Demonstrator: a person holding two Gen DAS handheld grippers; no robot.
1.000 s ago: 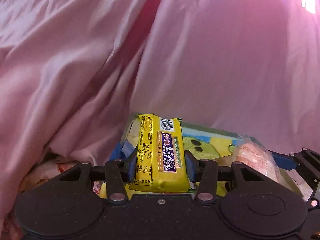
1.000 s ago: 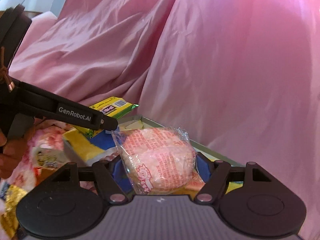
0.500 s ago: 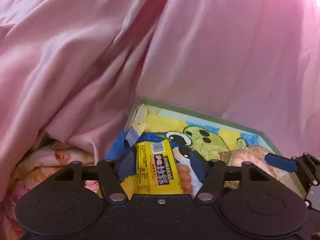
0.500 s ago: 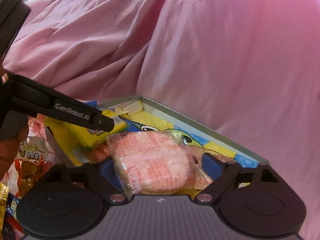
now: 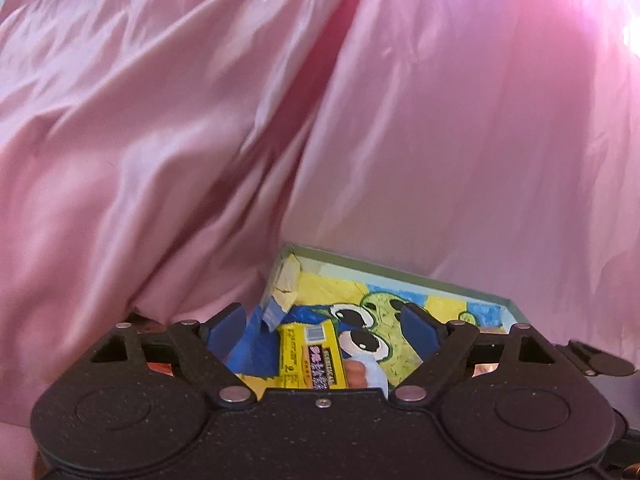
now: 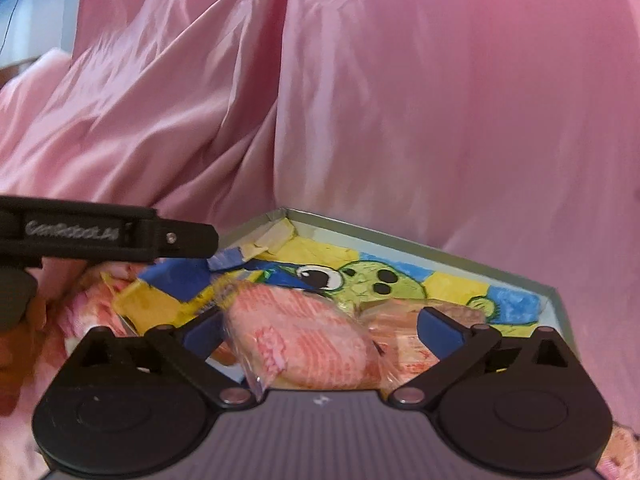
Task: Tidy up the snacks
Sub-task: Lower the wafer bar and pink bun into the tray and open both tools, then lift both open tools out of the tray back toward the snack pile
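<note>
Left-wrist view: the left gripper fills the lower half of the frame, its jaws apart and opening, the blue pads clear of the yellow snack packet, which lies between them on the floor of the shallow box at lower centre, barcode end away from the camera. The box floor bears a cartoon drawing in yellow, blue and green, and a torn piece of tape hangs at its far left corner. Pink satin cloth covers the whole upper part of the frame behind the box. Right-wrist view: the right gripper occupies the lower half, its jaws wide apart and opening; the pink clear-wrapped snack lies between the pads, neither of which presses on it, and rests in the near part of the box. A second pink-wrapped item lies just to its right, partly hidden by the right pad. The left gripper's black finger crosses the left edge at mid height, above a blue and yellow package. More printed wrappers, blurred, lie at lower left outside the box
</note>
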